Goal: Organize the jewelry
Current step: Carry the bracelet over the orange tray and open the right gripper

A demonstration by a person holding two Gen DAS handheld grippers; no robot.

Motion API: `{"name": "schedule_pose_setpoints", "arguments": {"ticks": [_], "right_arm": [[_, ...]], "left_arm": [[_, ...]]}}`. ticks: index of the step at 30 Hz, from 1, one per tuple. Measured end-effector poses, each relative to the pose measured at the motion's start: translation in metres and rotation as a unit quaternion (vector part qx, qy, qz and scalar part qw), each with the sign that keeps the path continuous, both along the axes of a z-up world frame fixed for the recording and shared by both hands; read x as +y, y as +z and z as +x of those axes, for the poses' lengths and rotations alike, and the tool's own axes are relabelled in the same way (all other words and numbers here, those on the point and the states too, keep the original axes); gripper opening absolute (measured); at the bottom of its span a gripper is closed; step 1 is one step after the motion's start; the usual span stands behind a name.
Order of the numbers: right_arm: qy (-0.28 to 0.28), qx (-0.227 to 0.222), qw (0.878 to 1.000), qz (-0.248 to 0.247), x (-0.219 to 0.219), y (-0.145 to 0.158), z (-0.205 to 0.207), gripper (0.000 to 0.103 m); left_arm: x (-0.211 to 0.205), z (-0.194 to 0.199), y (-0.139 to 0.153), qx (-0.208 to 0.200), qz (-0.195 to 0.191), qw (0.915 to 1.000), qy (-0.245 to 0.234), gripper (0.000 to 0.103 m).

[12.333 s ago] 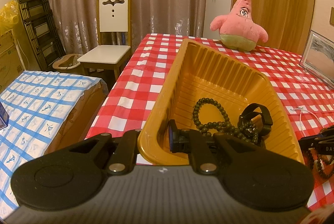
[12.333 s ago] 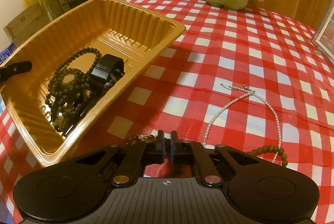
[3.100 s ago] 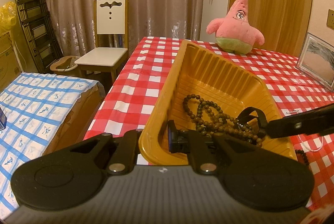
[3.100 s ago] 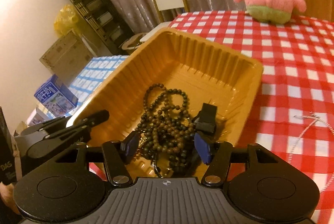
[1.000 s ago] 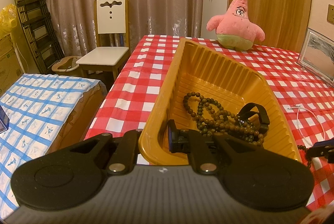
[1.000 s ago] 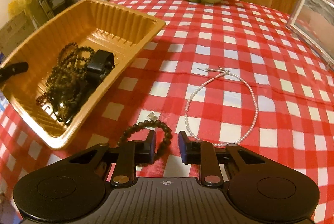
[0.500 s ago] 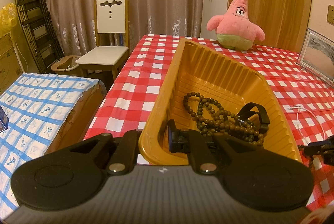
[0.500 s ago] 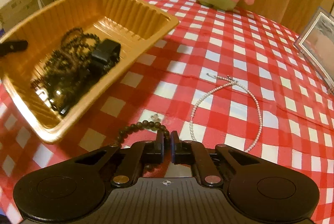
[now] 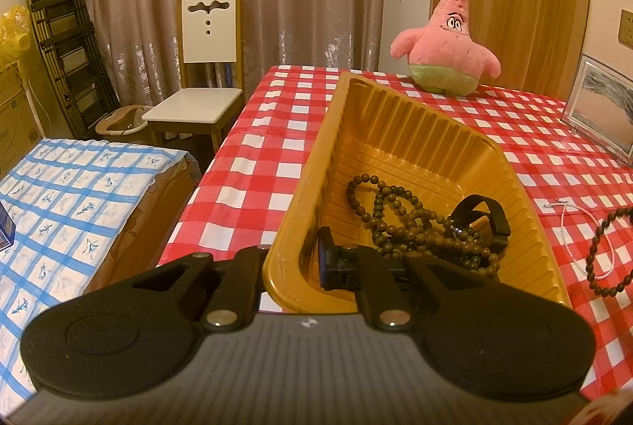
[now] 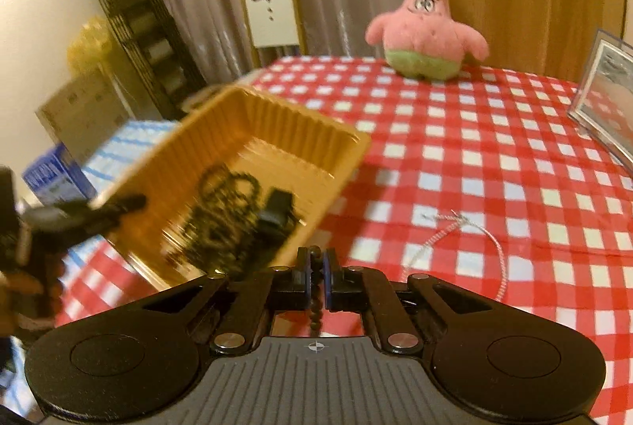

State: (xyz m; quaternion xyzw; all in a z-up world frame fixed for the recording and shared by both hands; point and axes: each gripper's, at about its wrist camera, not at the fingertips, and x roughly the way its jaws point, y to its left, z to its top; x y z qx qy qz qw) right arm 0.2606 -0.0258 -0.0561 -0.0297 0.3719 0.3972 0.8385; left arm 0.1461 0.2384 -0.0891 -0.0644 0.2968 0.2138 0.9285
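A yellow plastic tray stands on the red checked table and holds dark bead necklaces and a black watch. My left gripper is shut on the tray's near rim. My right gripper is shut on a dark bead bracelet and holds it above the table; the bracelet hangs in the air at the right of the left wrist view. A white pearl necklace lies on the cloth to the right of the tray.
A pink starfish plush sits at the table's far edge. A picture frame stands at the right. A white chair, a folded ladder and a blue checked cloth lie to the left of the table.
My right gripper closed on the bead bracelet, lifted it off the cloth and swung toward the tray. My left gripper kept its hold on the tray rim.
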Motion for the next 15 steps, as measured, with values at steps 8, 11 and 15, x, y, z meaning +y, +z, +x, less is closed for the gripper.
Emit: {"name": "schedule_pose_setpoints", "arguments": {"ticks": [8, 11, 15], "right_arm": [[0.055, 0.029, 0.996, 0.062, 0.035, 0.019, -0.003, 0.006], [0.082, 0.032, 0.993, 0.074, 0.054, 0.020, -0.005, 0.006], [0.118, 0.034, 0.990, 0.074, 0.081, 0.011, -0.008, 0.006]], "left_arm": [[-0.001, 0.000, -0.001, 0.000, 0.000, 1.0000, -0.001, 0.009], [-0.001, 0.000, -0.001, 0.000, 0.000, 1.0000, 0.000, 0.009], [-0.002, 0.000, -0.001, -0.001, -0.001, 1.0000, -0.002, 0.009]]}}
